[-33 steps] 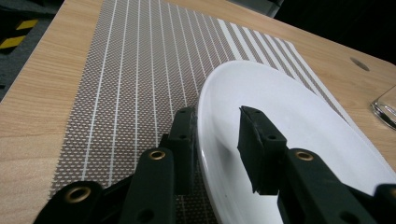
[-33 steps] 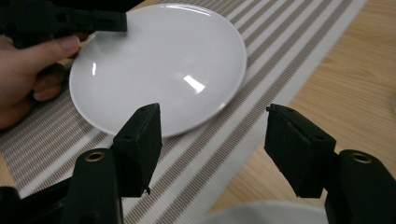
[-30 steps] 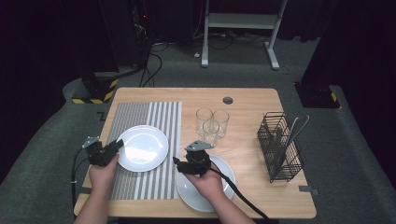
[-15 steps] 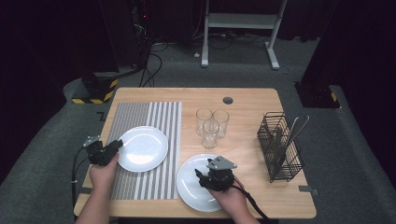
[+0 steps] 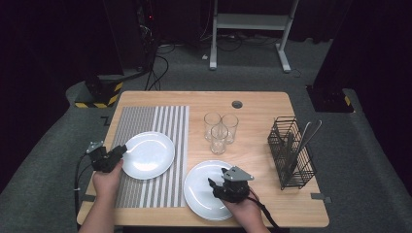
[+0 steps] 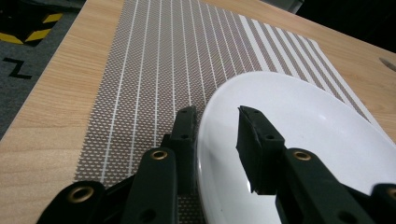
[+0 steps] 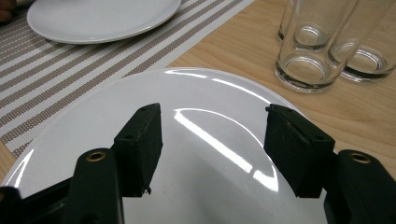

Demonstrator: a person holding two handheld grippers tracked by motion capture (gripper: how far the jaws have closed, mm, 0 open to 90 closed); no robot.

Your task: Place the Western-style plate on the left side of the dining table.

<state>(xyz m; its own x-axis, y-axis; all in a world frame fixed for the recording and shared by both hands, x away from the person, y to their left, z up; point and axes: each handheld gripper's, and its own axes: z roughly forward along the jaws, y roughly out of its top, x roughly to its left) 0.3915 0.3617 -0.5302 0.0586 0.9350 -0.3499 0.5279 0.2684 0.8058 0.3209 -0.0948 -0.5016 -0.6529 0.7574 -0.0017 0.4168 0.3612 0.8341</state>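
Nearest, right claw (image 7: 212,140) spread wide above the near plate (image 5: 206,187) on the bench (image 5: 257,104). Left claw (image 6: 217,133) straddling the far plate's (image 6: 299,126) rim on the striped mat (image 5: 145,116), seemingly not clamped. Beyond, three empty glasses (image 5: 219,128); wire basket (image 5: 290,153) holding cutlery.

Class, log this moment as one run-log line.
left gripper: astride rim, round white plate on striped mat | right gripper: open above near white plate

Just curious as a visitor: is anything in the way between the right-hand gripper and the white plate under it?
Nothing visible. The right gripper hangs open directly over the plate; the glasses stand beyond its rim.
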